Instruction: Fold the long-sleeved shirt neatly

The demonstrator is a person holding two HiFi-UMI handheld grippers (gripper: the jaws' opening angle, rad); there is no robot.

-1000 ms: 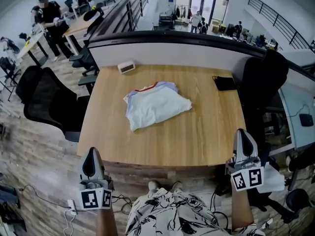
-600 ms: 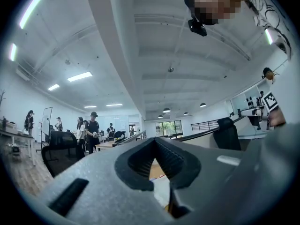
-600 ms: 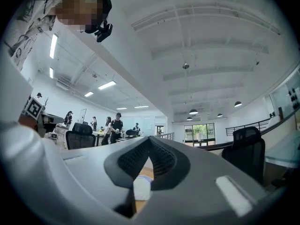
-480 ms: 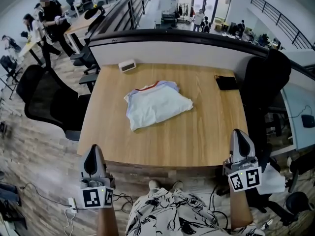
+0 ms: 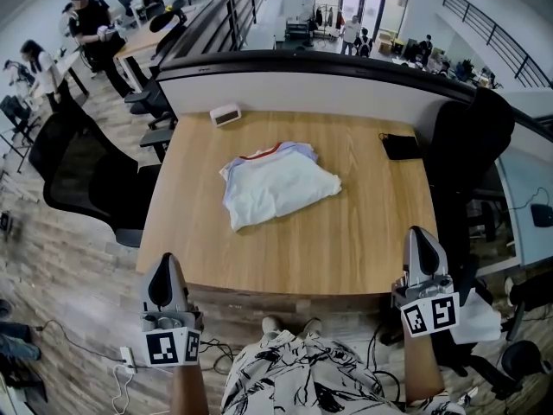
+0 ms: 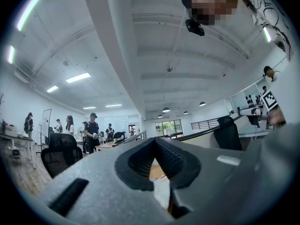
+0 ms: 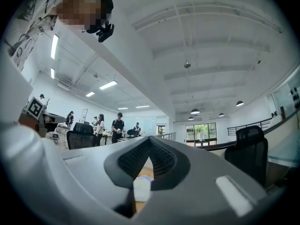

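Long-sleeved shirt lies folded, slightly rumpled, on the wooden table.
Left gripper and right gripper are closed, empty; snagging one layer could undo the fold.

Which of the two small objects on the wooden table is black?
The flat rectangular object at the right edge of the wooden table; the small box near its far left corner is white.

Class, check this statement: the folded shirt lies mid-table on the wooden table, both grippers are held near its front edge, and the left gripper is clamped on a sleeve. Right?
Not quite. The left gripper grips no sleeve: the left gripper view shows its jaws shut together with nothing between them. The shirt, table and right gripper are as stated.
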